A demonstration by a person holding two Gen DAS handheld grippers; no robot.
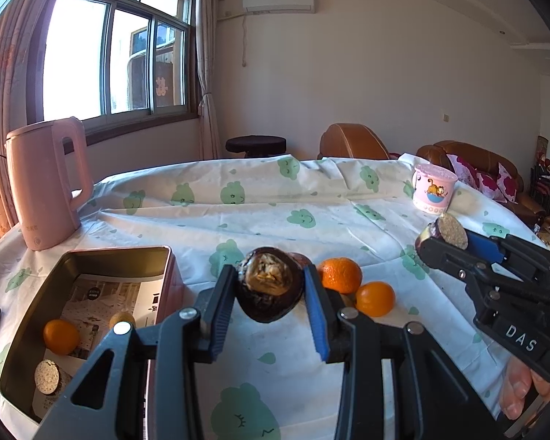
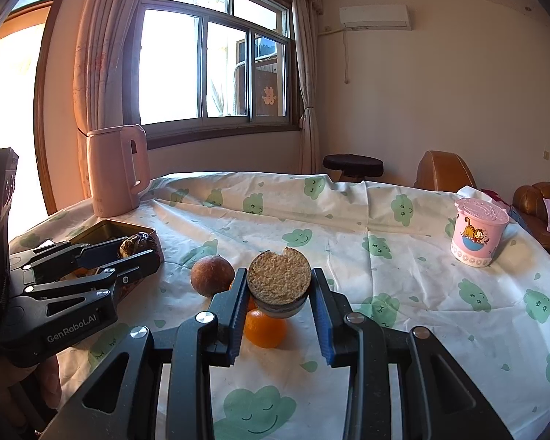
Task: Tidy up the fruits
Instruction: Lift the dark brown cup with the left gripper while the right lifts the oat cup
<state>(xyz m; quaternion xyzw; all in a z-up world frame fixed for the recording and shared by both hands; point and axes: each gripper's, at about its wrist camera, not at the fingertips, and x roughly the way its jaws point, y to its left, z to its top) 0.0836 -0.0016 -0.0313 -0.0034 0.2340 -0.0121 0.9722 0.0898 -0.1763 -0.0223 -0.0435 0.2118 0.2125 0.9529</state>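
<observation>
Both grippers hold fruit above the table.
Left gripper [image 1: 269, 289] jaws clamped on a dark halved fruit [image 1: 269, 288], cut face up, just right of the tin box [image 1: 91, 260]; box holds an orange [image 1: 60, 336], a cut half [image 1: 47, 377] and a small brown fruit [image 1: 122, 319]. Right gripper [image 2: 279, 289] jaws clamped on another halved fruit [image 2: 279, 278]. On the tablecloth [image 1: 275, 201]: two oranges [image 1: 340, 275], one brown round fruit [image 2: 212, 276]. Pink kettle [image 1: 47, 183] far left, pink cup [image 1: 433, 187] far right.

The surface [image 2: 403, 286] lies open across its middle and far edge. Obstacles: kettle [image 1: 47, 183] at the far-left corner, tin [image 1: 110, 256] along the left edge, cup [image 2: 476, 236] near the right edge, loose oranges [image 1: 339, 275] centrally.
</observation>
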